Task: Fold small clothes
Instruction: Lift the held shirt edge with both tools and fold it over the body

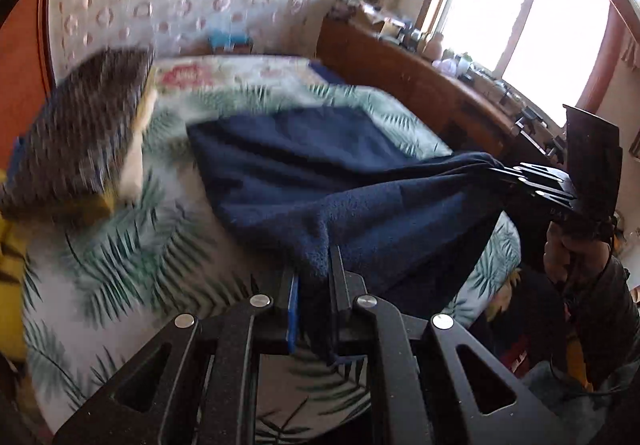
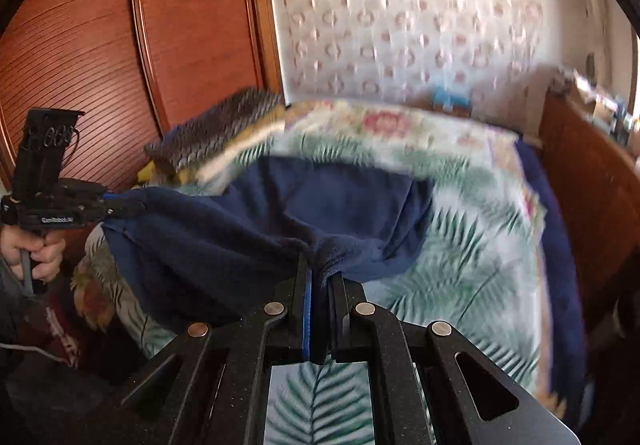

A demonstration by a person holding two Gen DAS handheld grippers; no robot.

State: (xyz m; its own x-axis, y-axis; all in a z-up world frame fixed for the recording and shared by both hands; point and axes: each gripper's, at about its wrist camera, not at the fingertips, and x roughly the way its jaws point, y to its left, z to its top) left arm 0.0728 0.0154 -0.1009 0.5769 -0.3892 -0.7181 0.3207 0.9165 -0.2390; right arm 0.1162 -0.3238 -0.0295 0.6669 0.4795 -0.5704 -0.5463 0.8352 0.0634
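- Left gripper (image 1: 314,269): jaws closed, clamped on a bunched corner of the navy cloth (image 1: 304,173). Fabric is pinched between the fingers and spills over the tips.
- Right gripper (image 2: 320,277): jaws closed too, clamped on another bunched corner of the same navy cloth (image 2: 248,221).
- Each gripper shows in the other's view: right gripper (image 1: 536,181) at the right edge of the left wrist view, cloth edge pulled into its tips; left gripper (image 2: 116,205) at the left edge of the right wrist view, a hand (image 2: 34,249) on its handle.
- Cloth position: near edge lifted and stretched between the two grippers, sagging in the middle. Far part lies on the bed (image 1: 120,245), on the palm-leaf bedspread (image 2: 472,245).
- Frames are motion-blurred; can't tell fine fold lines in the cloth.
- Containers: none resolvable. Wooden dresser (image 1: 420,85) beside the bed under the window (image 1: 520,13) carries small clutter on top, too blurred to identify.
- Dark patterned folded stack (image 1: 80,133) sits at the bed's far left corner, over yellow and white layers, apart from the navy cloth.
- Wooden wardrobe (image 2: 100,25) stands behind the left gripper; patterned wall (image 2: 400,17) behind the bed.
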